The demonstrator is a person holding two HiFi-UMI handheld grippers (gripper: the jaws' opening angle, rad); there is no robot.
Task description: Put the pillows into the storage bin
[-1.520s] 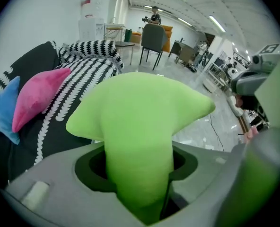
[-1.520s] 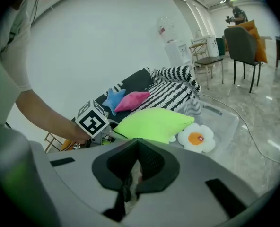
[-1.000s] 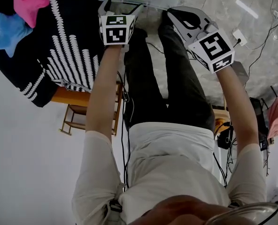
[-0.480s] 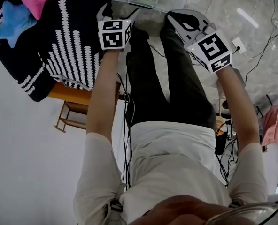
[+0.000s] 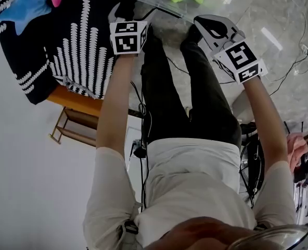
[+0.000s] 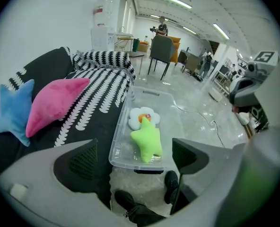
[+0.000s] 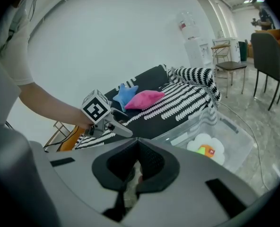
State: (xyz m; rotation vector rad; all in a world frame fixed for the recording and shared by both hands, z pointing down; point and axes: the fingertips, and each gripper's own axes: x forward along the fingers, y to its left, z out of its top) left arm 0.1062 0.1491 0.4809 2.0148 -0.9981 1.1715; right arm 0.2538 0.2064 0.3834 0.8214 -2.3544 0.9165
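**Status: two pillows in bin, two outside**

Clear storage bin on the floor, lid off, used below as reference for all positions.

Inside the bin: green star pillow at the near end, white flower pillow just behind it toward the middle, the two touching. Far half of the bin bare.

Outside the bin, to its left: pink pillow and blue star pillow lying on a black-and-white patterned cover that runs along the bin's left long side. Pink nearer the bin, blue beyond it and overlapping it.

Left gripper: held short of the bin's near end, toward its left corner, aimed along the bin. Jaws spread wide, nothing between them; bin and pillows seen through the gap.

Right gripper: held short of the bin's near end, on its right side. Jaws brought together, tips meeting, nothing clamped.

Person's shoes on the floor just short of the bin's near end.
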